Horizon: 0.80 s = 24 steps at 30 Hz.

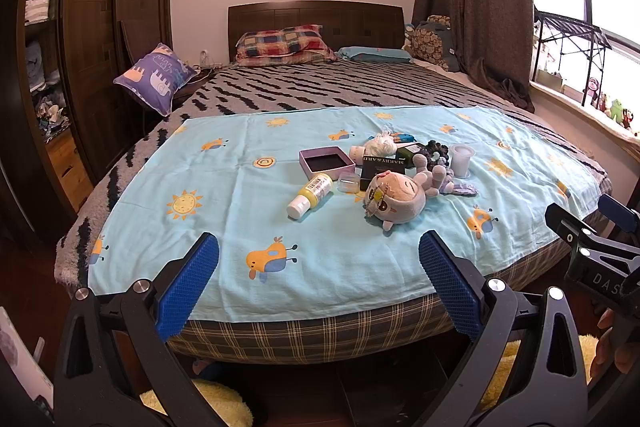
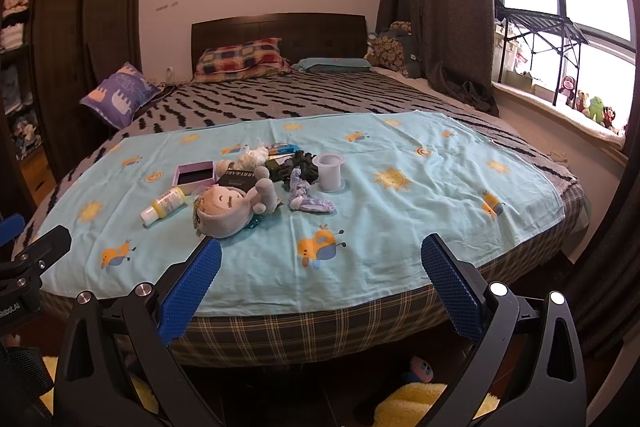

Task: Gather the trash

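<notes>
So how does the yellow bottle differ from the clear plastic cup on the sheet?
The yellow bottle lies on its side; the clear plastic cup stands upright. The bottle is opaque yellow with a white cap and a label; the cup is see-through, plain and open-topped. The bottle lies at the left edge of the pile, the cup at the right. Both rest on the blue sheet, untouched.

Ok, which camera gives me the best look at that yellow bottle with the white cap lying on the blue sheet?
The left wrist view. There the yellow bottle lies unobstructed, with its barcode label and white cap plainly visible. In the right wrist view the bottle sits farther toward the left side, looks smaller, and its label is harder to make out.
</notes>
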{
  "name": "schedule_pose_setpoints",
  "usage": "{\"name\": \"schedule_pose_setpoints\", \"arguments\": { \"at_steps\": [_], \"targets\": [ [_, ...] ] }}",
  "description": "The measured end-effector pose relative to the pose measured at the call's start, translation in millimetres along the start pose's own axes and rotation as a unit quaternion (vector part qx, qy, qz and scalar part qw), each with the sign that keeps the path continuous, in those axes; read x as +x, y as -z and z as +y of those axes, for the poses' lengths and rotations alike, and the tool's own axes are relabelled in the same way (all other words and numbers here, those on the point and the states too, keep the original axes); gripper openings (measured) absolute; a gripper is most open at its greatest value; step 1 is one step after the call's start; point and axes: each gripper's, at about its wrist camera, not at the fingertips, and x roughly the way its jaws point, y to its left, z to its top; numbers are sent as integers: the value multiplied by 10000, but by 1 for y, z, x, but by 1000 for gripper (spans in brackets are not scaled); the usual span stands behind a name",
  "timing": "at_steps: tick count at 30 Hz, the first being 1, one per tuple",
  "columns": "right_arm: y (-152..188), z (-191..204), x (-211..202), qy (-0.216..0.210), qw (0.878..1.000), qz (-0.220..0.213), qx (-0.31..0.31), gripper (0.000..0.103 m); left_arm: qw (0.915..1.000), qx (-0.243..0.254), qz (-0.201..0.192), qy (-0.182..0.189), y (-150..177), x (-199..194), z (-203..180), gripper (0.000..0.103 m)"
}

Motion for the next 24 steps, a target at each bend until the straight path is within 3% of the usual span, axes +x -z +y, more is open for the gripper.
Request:
{"name": "schedule_pose_setpoints", "arguments": {
  "at_steps": [24],
  "targets": [
    [1, -1, -1, -20, 10000, 2, 27, 100, 10000, -15, -16, -22, 0, -2, 3, 95]
  ]
}}
